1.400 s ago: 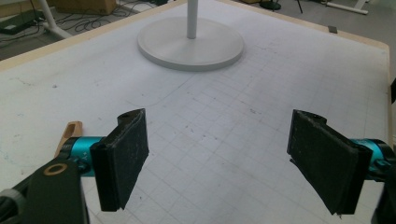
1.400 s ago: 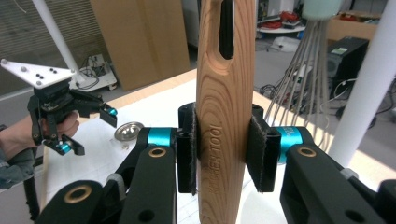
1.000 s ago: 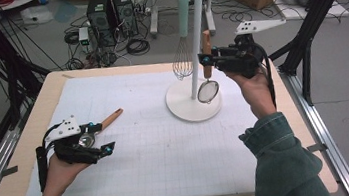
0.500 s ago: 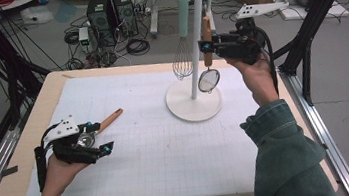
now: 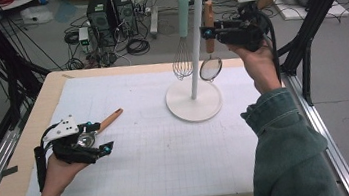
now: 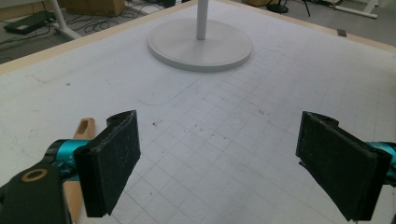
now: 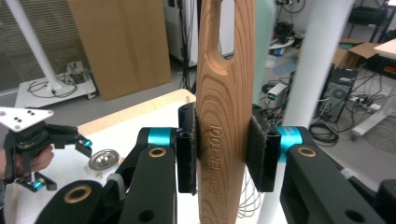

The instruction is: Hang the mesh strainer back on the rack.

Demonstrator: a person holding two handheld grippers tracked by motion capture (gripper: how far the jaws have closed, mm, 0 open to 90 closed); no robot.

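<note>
High view overhead, gripper views close, sharing stand [image 5: 194, 106]

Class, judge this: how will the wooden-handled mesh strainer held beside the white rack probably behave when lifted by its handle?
The wooden-handled mesh strainer probably stays stiff: its handle stands straight between the right gripper pads. It looks light, being thin mesh. Its flat handle likely resists slipping.
</note>
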